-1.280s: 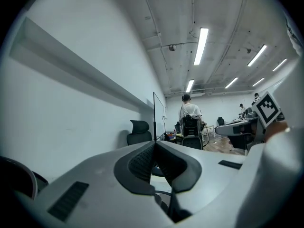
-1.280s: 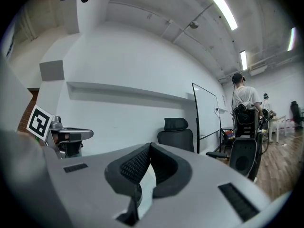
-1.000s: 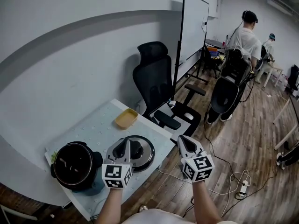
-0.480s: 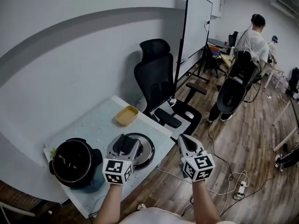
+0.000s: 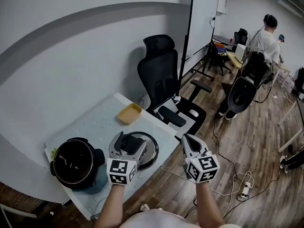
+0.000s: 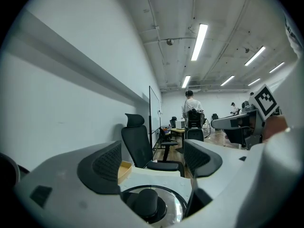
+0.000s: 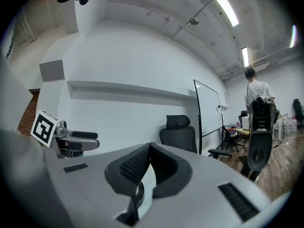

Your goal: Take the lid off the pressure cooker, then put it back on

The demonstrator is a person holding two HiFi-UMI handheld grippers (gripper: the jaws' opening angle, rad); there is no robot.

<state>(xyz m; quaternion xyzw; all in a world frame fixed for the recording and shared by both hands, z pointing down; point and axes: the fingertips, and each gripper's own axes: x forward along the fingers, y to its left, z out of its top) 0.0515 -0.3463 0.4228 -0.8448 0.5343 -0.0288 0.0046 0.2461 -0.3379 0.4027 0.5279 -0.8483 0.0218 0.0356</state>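
My left tongs now gape wide above the lid; a moment ago they were pinched together over its black knob, so I have let it go. My right tongs stay pressed shut on nothing, out past the table edge. I judge the first half done: the lid lies flat on the table just beside the open pressure cooker and must still go back on. It is a round, shiny steel disc with a dark rim, its knob upright at the centre.
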